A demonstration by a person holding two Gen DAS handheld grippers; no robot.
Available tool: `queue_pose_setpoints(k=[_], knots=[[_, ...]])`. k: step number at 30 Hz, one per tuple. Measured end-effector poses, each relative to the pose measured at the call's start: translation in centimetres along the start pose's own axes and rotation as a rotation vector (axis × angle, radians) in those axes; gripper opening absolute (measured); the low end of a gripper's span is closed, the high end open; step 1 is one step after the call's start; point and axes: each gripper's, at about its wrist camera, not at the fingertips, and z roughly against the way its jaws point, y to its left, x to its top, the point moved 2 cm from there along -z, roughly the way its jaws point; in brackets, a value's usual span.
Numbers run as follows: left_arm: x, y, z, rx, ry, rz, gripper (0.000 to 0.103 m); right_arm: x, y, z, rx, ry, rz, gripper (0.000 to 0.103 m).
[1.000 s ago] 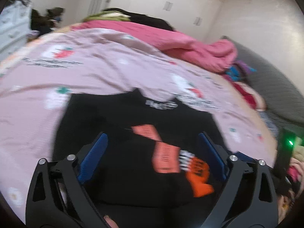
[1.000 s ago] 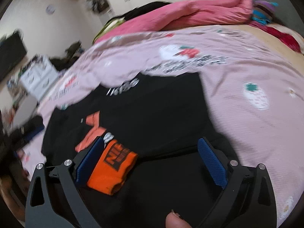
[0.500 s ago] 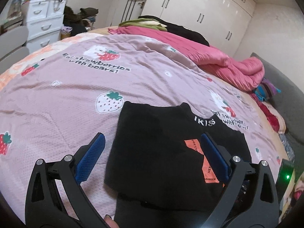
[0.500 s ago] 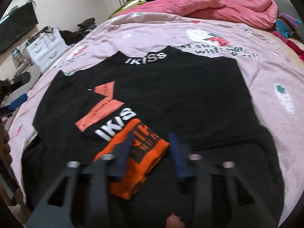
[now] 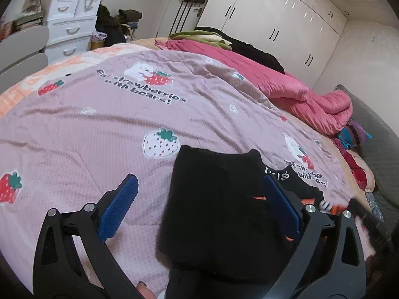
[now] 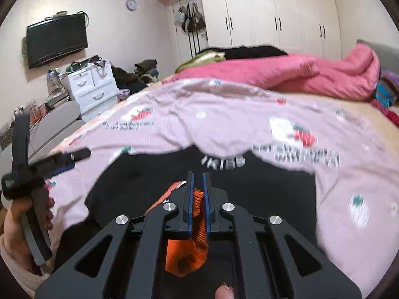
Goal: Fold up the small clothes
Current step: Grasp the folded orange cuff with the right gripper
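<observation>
A small black sweater (image 5: pixel 219 211) with white lettering and orange patches lies on the pink strawberry bedspread (image 5: pixel 124 124). In the left wrist view my left gripper (image 5: pixel 199 191) is open and empty, its jaws spanning the sweater's left edge. In the right wrist view my right gripper (image 6: pixel 197 184) is shut on the sweater's orange cuff (image 6: pixel 198 219), held over the black sweater (image 6: pixel 261 189). The left gripper also shows at the left of the right wrist view (image 6: pixel 45 164), in a hand.
A bunched pink quilt (image 5: pixel 286 92) lies along the far side of the bed, with dark and green clothes behind it. White drawers (image 5: pixel 72 32) and grey chair backs stand off the bed's left. Wardrobes line the back wall.
My right gripper closed on the orange cuff and lifted it. My left gripper swung left off the sweater's middle to its left edge, still open.
</observation>
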Motion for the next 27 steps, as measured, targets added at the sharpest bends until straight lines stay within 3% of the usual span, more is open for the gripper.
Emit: queue_pose_setpoints(k=[5,14,27], knots=[[0.3,-0.6,-0.7,0.009,0.002,-0.024,0.093,1.8,-1.3,-0.1,-0.043,-0.042,0.007,0.006],[-1.1,-2.5,-2.1,0.017,0.037,-0.089,0.093,-0.2,-5.5,-1.8,-0.131,0.007,-0.063,0.006],[-3.4,-6.5,-4.4,-0.005,0.089,-0.216,0.093,-1.8,-7.0,-2.6,-0.199,0.047,-0.067,0.006]])
